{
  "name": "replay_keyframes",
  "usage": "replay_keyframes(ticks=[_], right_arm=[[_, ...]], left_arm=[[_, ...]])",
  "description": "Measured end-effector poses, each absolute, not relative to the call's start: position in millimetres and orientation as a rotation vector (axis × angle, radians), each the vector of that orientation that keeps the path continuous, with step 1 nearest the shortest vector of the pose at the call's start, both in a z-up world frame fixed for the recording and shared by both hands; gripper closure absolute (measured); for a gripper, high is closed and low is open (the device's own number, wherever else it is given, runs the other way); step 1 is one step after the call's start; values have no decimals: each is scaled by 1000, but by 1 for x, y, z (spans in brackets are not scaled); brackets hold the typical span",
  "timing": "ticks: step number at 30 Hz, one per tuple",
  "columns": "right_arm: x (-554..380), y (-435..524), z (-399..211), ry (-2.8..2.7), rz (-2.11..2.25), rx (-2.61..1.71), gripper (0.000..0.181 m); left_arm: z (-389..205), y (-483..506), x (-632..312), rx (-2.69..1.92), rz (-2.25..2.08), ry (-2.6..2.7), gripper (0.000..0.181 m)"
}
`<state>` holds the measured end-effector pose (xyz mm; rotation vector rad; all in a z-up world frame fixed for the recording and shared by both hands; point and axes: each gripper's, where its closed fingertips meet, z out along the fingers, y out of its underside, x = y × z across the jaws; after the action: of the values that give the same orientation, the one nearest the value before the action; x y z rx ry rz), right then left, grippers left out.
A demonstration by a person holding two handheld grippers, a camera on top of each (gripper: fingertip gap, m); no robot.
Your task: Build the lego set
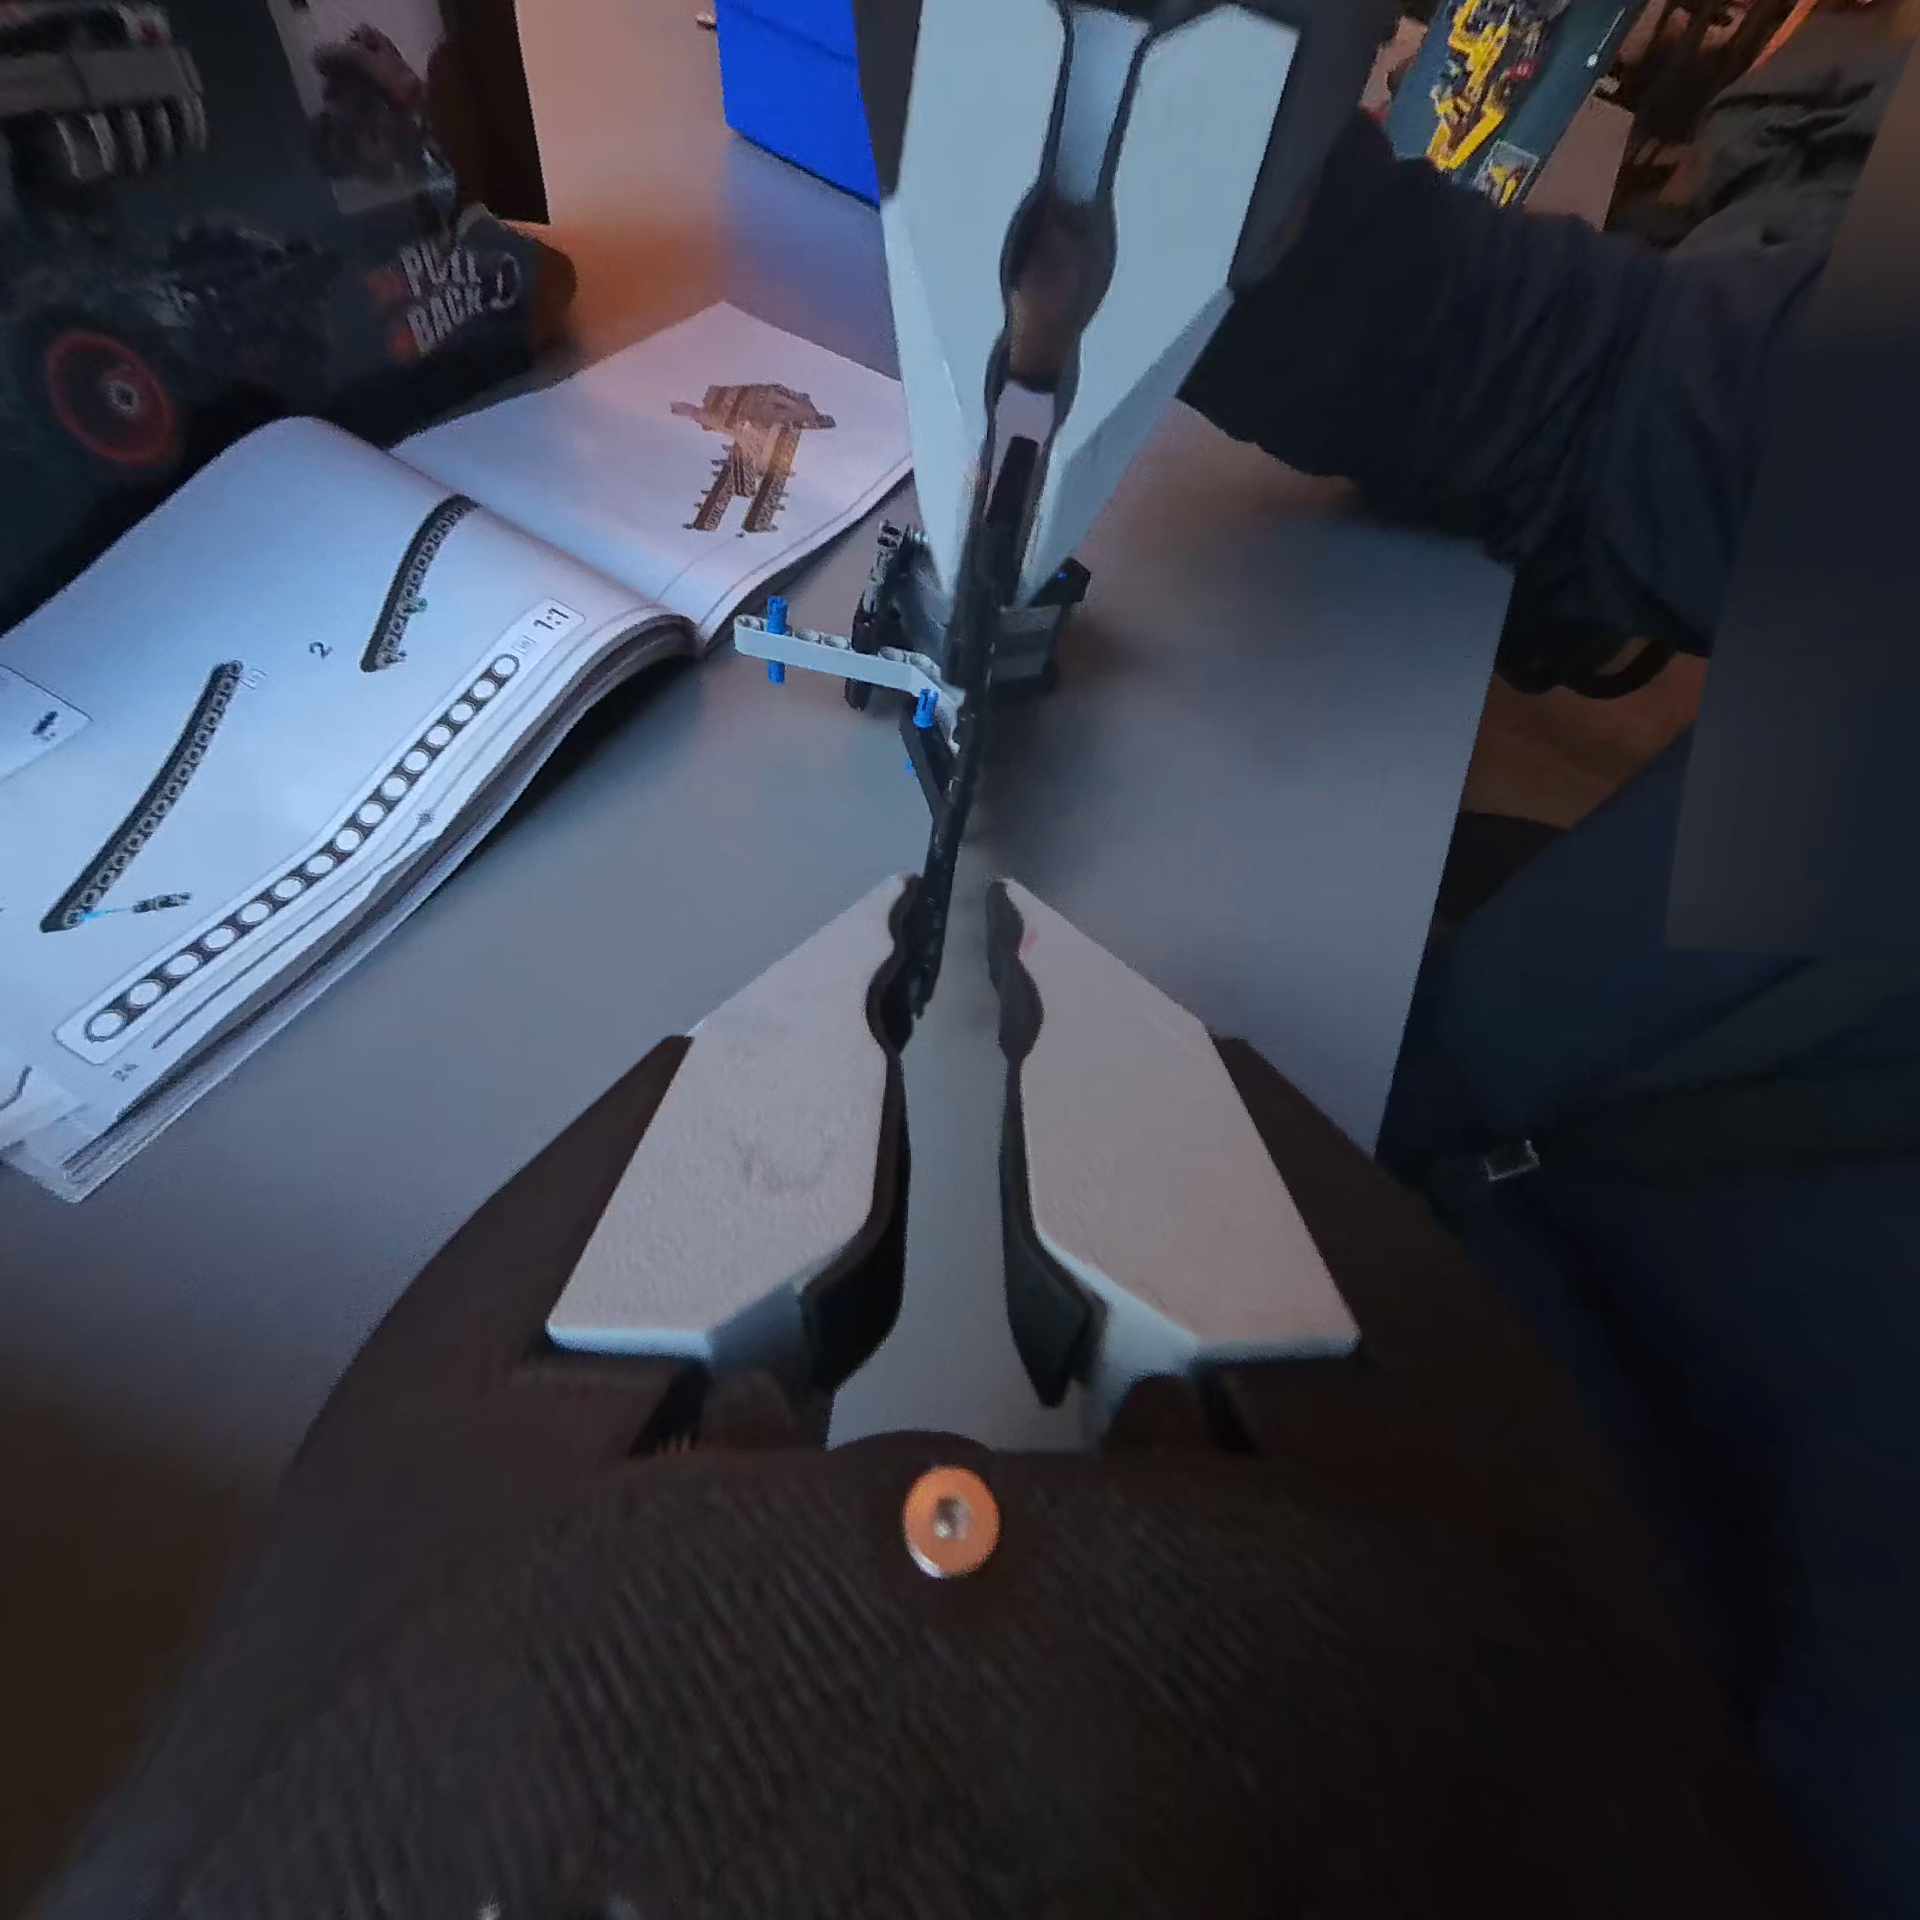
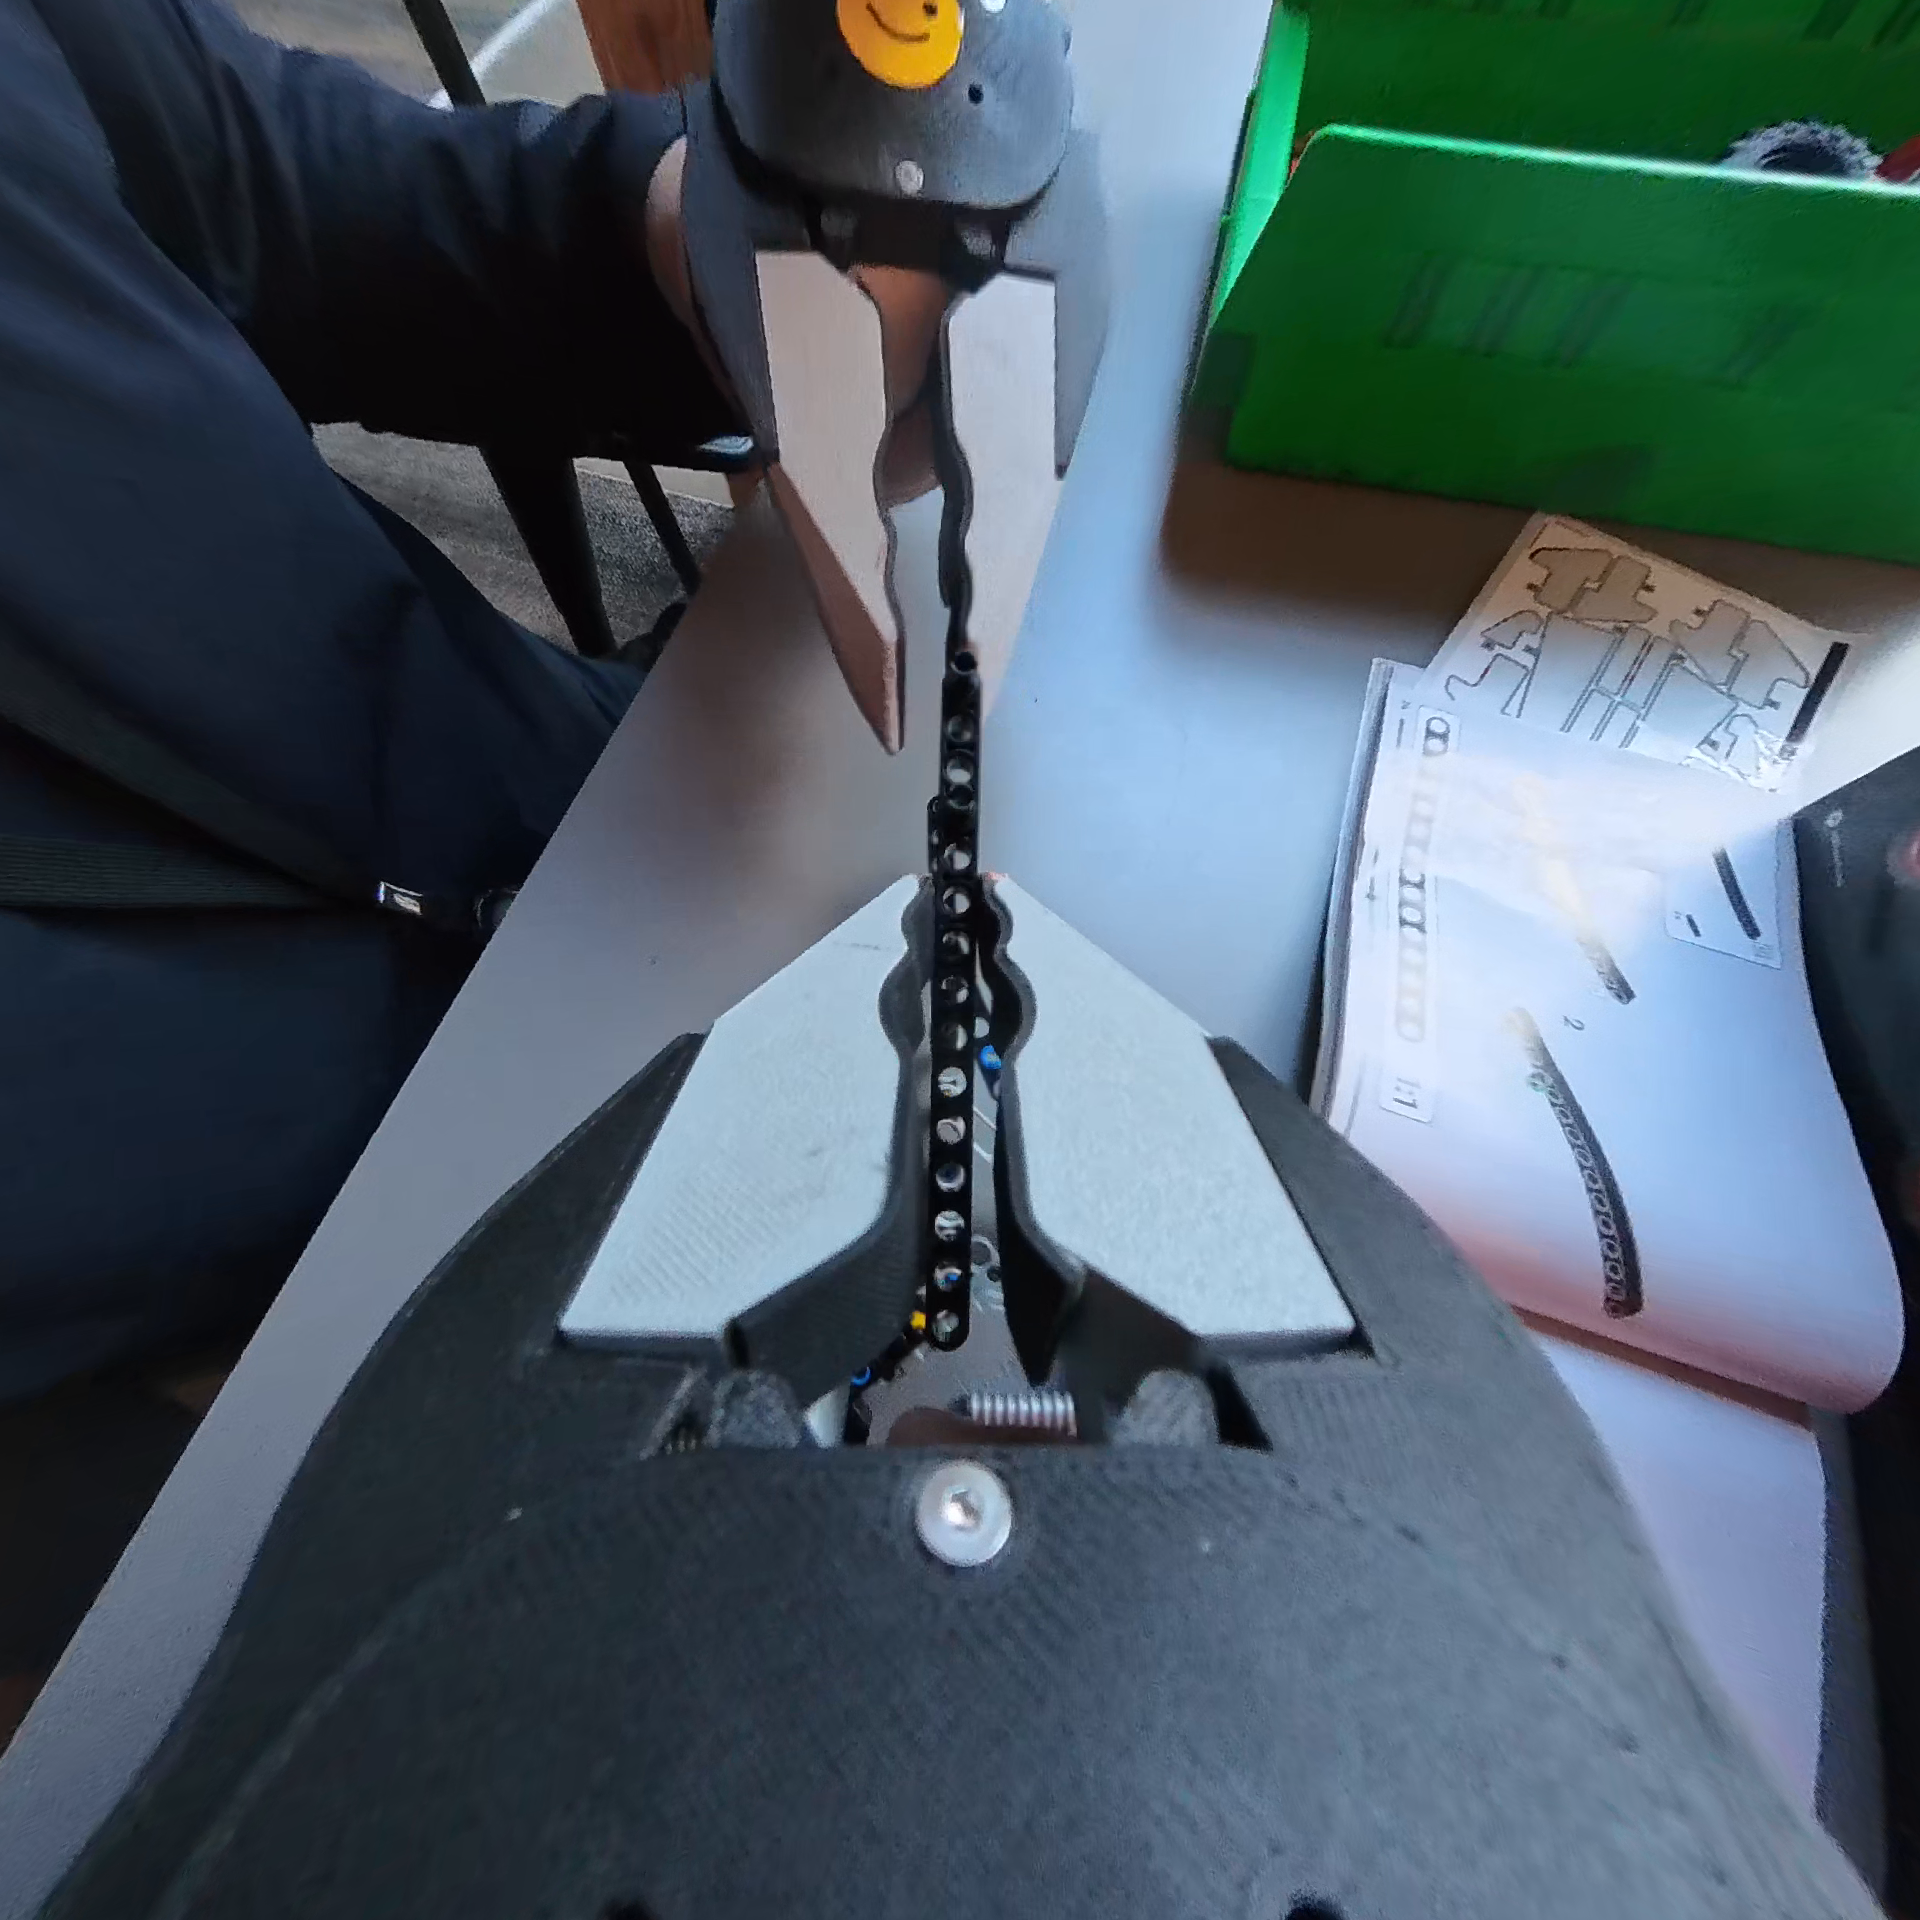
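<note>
Partial lego assembly (image 1: 940, 649) on grey tabletop (image 1: 623, 935) mostly hidden behind right claw (image 1: 1023, 582); details blurred. Long black beam (image 2: 954, 1039) runs btwn both claws: right claw clamped on its mid-section, left claw (image 1: 951, 925) narrow, beam end against one finger, grip unclear. Claws point tip-to-tip. Manual (image 1: 312, 748) lies open beside

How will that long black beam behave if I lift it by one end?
The black beam looks thin and long, so it is probably light and may bend a little. Only its narrow edges sit between the right tongs, so it could pivot or slip. The grey beam with blue pins seems joined near it and may drag along.
</note>
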<state>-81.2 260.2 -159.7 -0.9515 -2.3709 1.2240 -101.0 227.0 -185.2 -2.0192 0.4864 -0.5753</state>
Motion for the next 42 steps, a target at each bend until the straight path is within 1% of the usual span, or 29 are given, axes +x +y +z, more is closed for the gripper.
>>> replay_keyframes(ticks=[3,19,28,31,34,37,39,42], right_arm=[[-81,262,-158,-2361,1220,-952,177],[-82,262,-160,-2360,1208,-950,177],[-82,261,-157,-2356,1210,-941,177],[-81,260,-157,-2357,1209,-938,177],[-81,259,-159,-2364,1207,-938,177],[-80,258,-160,-2373,1204,-933,177],[-80,258,-162,-2379,1202,-933,177],[-80,257,-164,-2387,1206,-932,177]], left_arm=[[-193,230,-98,-2062,-568,494,167],[-204,230,-96,-2096,-553,516,167],[-208,238,-93,-2101,-487,548,161],[-208,242,-89,-2096,-488,563,161],[-210,245,-86,-2100,-478,583,168],[-206,246,-86,-2091,-464,579,168],[-200,246,-89,-2078,-455,552,163],[-184,246,-94,-2019,-467,501,163]])
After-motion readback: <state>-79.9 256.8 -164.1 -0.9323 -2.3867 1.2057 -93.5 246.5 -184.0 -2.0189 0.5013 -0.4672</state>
